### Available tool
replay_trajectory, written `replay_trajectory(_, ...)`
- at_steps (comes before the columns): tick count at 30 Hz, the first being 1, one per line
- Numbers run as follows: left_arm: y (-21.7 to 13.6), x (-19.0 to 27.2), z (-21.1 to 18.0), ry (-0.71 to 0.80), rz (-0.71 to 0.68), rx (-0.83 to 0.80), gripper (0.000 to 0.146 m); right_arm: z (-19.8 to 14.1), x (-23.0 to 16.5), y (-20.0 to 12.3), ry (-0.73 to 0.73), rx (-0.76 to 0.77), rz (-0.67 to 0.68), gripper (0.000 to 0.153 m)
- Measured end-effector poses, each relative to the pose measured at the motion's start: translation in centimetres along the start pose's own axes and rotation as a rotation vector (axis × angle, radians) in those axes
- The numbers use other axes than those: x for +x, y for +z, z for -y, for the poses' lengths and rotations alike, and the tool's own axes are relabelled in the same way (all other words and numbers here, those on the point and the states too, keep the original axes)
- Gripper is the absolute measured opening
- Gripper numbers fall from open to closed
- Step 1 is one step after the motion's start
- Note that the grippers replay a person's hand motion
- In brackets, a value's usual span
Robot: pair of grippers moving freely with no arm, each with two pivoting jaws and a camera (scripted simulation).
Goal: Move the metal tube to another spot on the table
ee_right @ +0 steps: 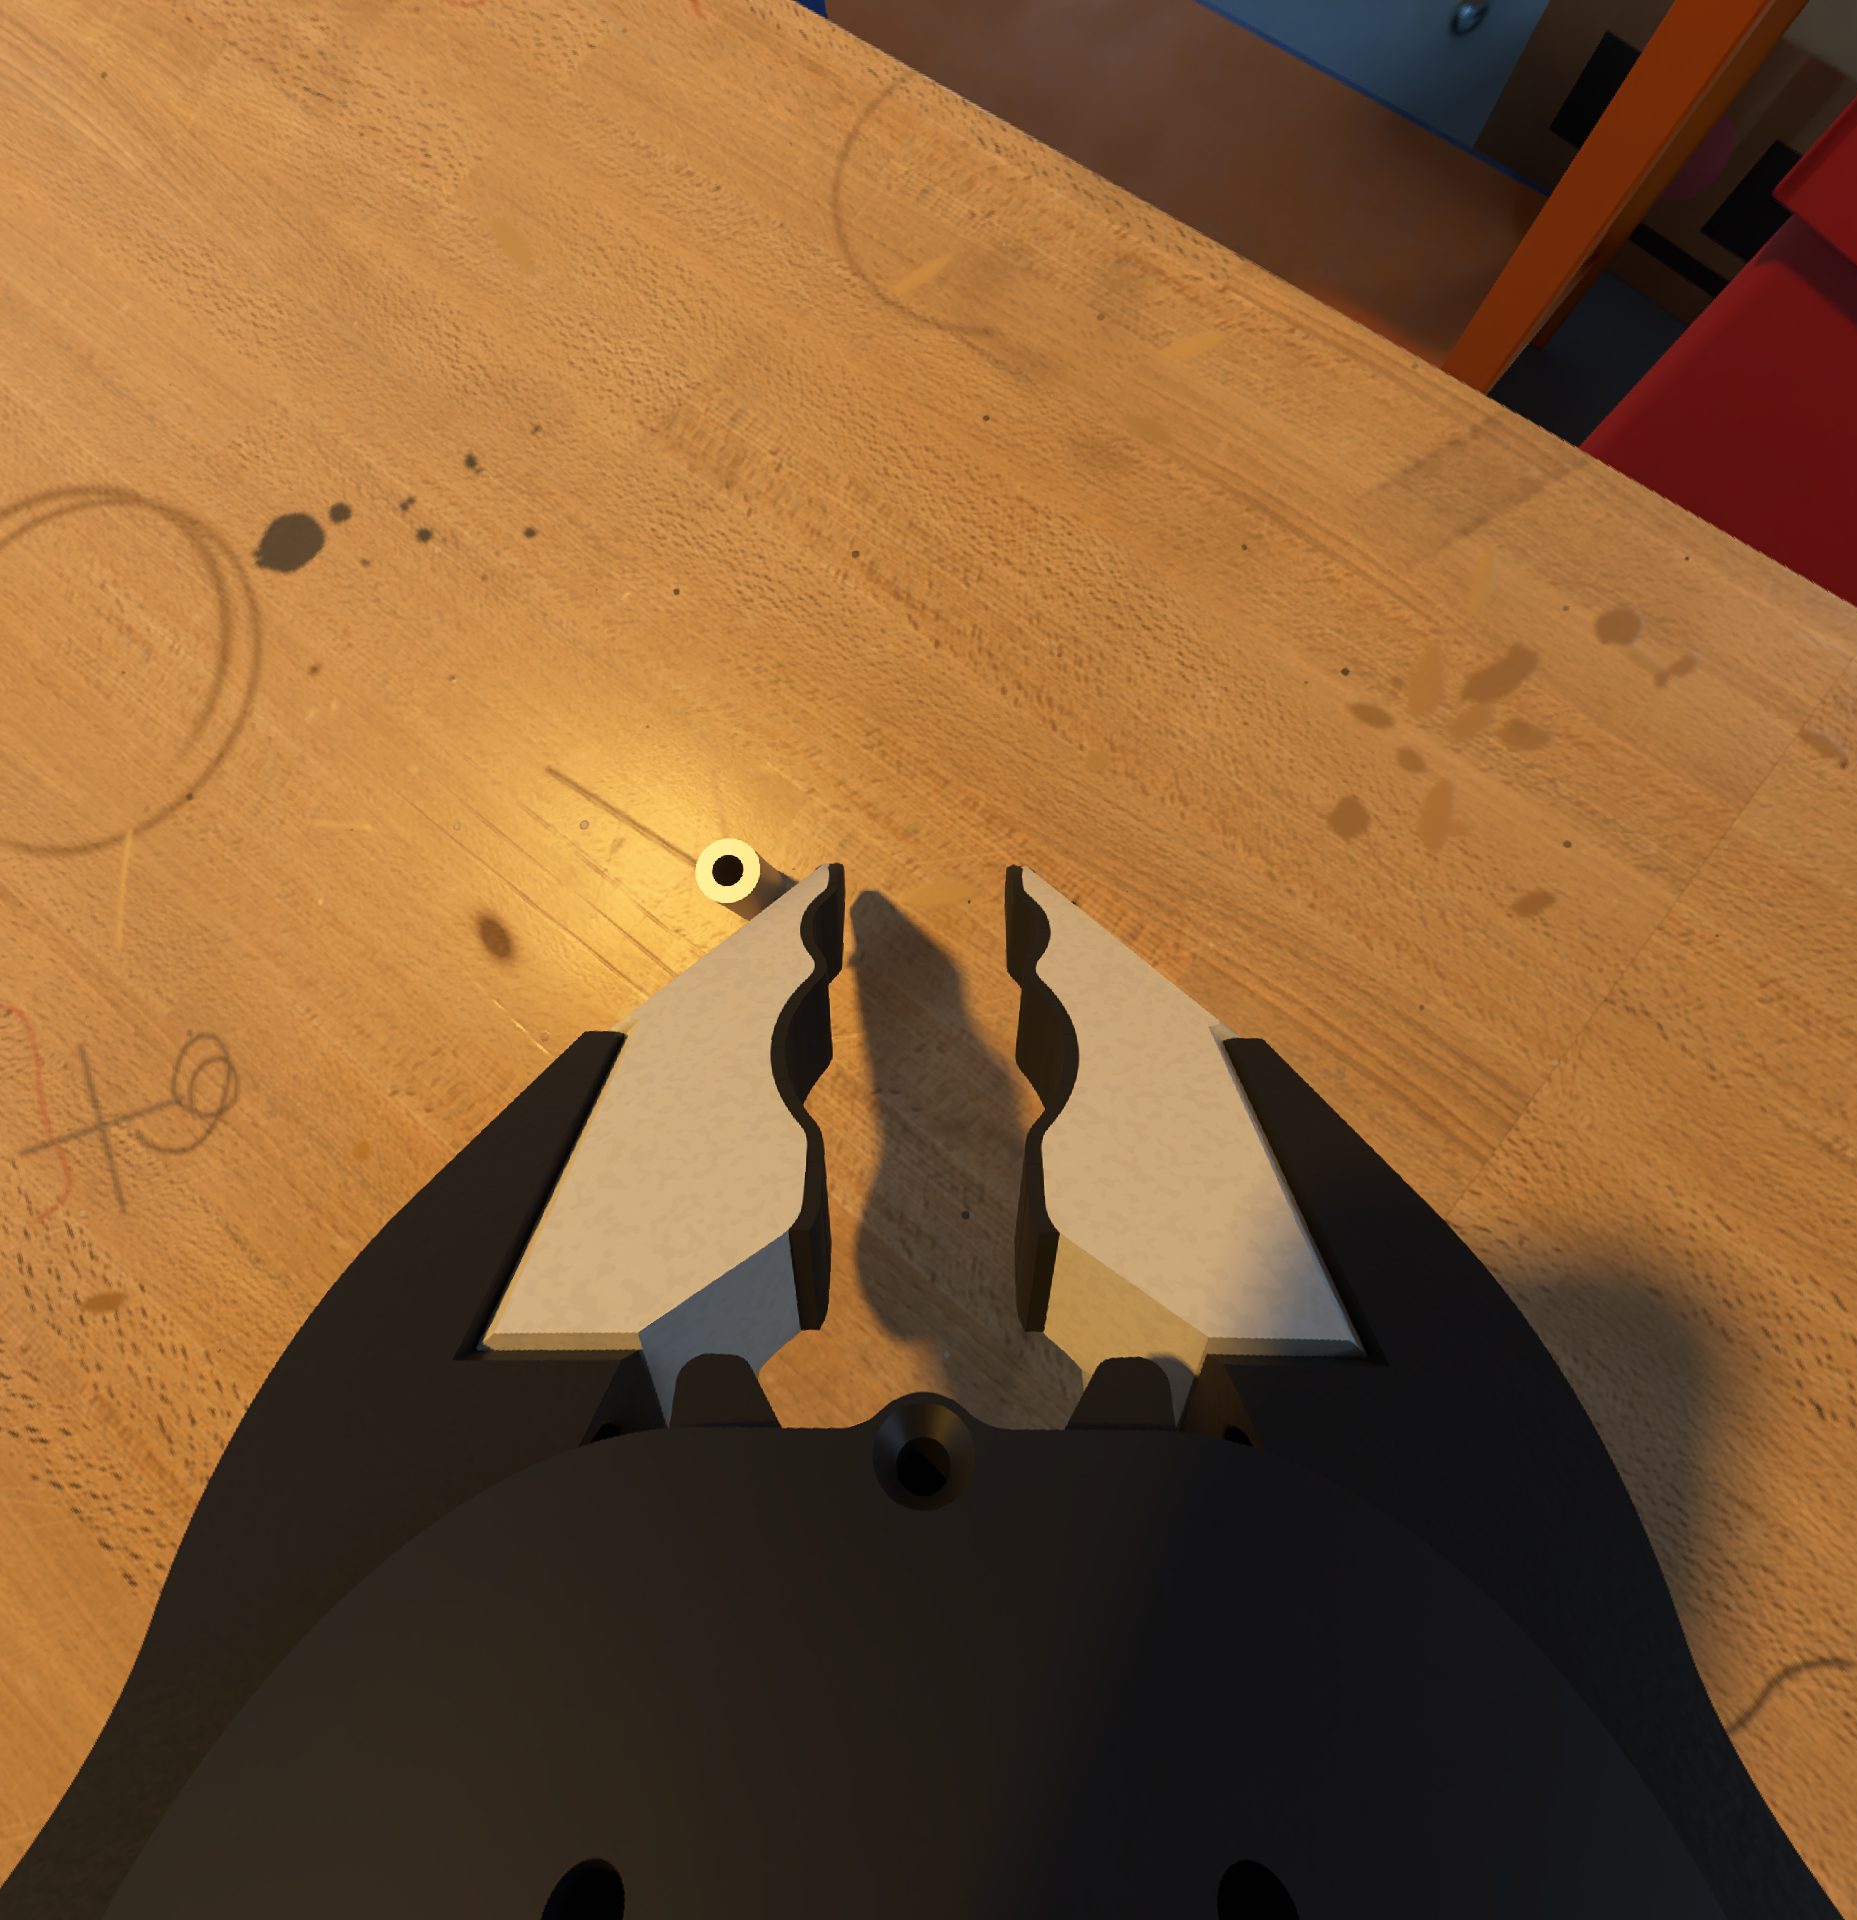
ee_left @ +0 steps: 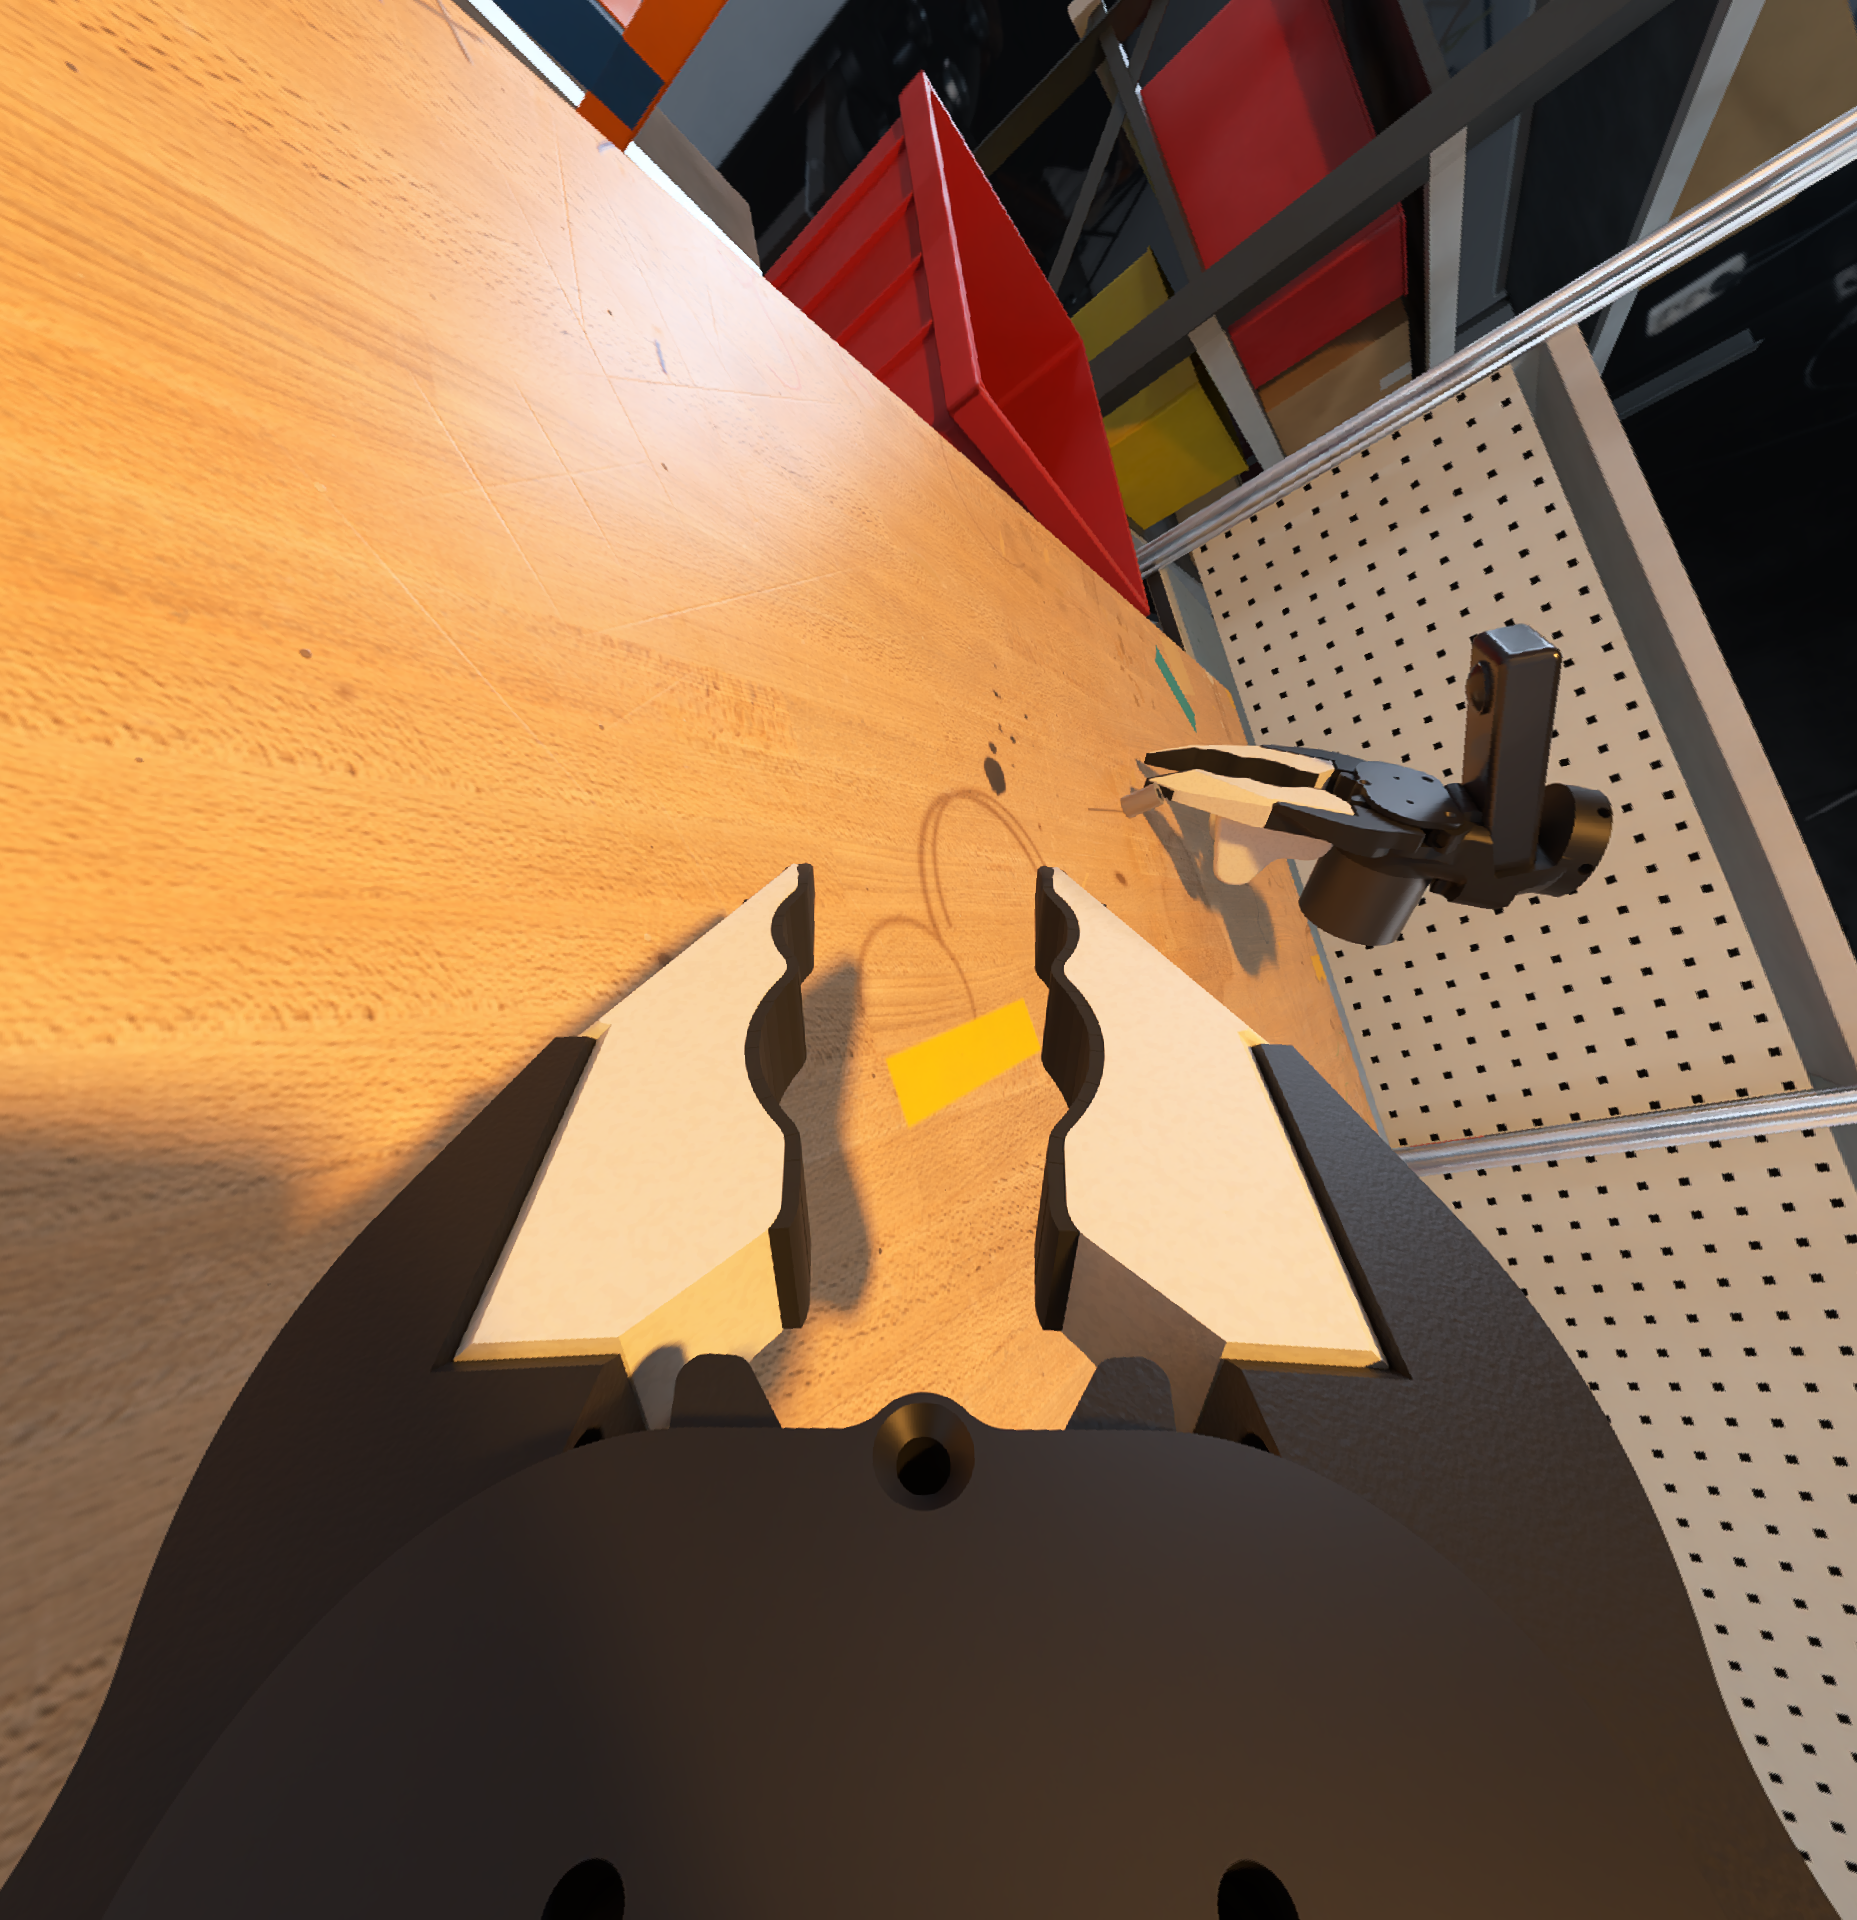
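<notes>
Both grippers spread, empty. Tube (ee_right: pixel 728 871) lies on table (ee_right: pixel 591 416), just left of right gripper (ee_right: pixel 924 883) tip. Right should shift left, straddle tube before closing. Left gripper (ee_left: pixel 924 883) hovers apart.

We see the left gripper (ee_left: pixel 924 873) built as a broad matte black body with one round recessed hole at its centre and two more near the bottom edge. Its two fingers (ee_left: pixel 654 1143) are cream wedges with dark, wavy scalloped inner edges. The right gripper (ee_right: pixel 924 873) has the same black shell, holes and pale speckled fingers (ee_right: pixel 1163 1143).
</notes>
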State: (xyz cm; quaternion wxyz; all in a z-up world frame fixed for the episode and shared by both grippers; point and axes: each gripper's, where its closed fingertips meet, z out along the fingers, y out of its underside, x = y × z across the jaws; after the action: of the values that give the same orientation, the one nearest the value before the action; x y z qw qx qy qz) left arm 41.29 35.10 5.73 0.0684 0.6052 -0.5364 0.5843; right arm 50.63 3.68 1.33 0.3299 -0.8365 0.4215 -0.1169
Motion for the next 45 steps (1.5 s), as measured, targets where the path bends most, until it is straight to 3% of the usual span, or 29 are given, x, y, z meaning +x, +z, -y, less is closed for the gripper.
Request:
replay_trajectory(13, 0.0, -0.1, 0.0, 0.000, 0.002, 0.002, 0.043, 1.3, -0.8, -1.7, -0.057, 0.046, -0.004, 0.021)
replay_trajectory(17, 0.0, 0.0, 0.0, 0.001, 0.001, 0.000, 0.043, 1.0, -2.2, -0.9, -0.104, 0.012, 0.057, 0.038)
replay_trajectory(22, 0.0, -0.1, 0.1, -0.002, 0.001, 0.003, 0.042, 0.2, -3.5, 0.2, -0.222, -0.038, 0.038, 0.027)
replay_trajectory(25, 0.0, 0.0, 0.0, -0.002, -0.002, 0.001, 0.043, -0.2, -3.5, 0.6, -0.227, -0.068, 0.036, 0.014)
replay_trajectory(28, 0.0, 0.0, 0.0, -0.003, -0.002, 0.002, 0.042, -0.2, -4.0, 0.4, -0.222, -0.064, 0.047, 0.012)
replay_trajectory(30, 0.0, 0.0, 0.0, -0.005, -0.003, 0.003, 0.042, 0.3, -5.9, -0.1, -0.248, -0.036, 0.093, 0.012)
replay_trajectory(33, 0.0, 0.0, 0.0, -0.005, -0.002, 0.002, 0.042, -0.1, -12.8, -1.7, -0.353, 0.010, 0.354, 0.012)
replay_trajectory(36, 0.0, -0.1, 0.1, -0.007, -0.002, 0.004, 0.042, -2.9, -19.1, -3.0, -0.497, -0.018, 0.572, 0.012)
replay_trajectory(40, 0.0, 0.0, 0.0, -0.009, -0.007, 0.001, 0.042, -5.3, -22.1, -2.5, -0.562, -0.029, 0.562, 0.012)
replay_trajectory(45, 0.1, 0.0, -0.1, -0.006, -0.006, -0.002, 0.043, -5.8, -22.8, -2.2, -0.570, 0.001, 0.498, 0.012)
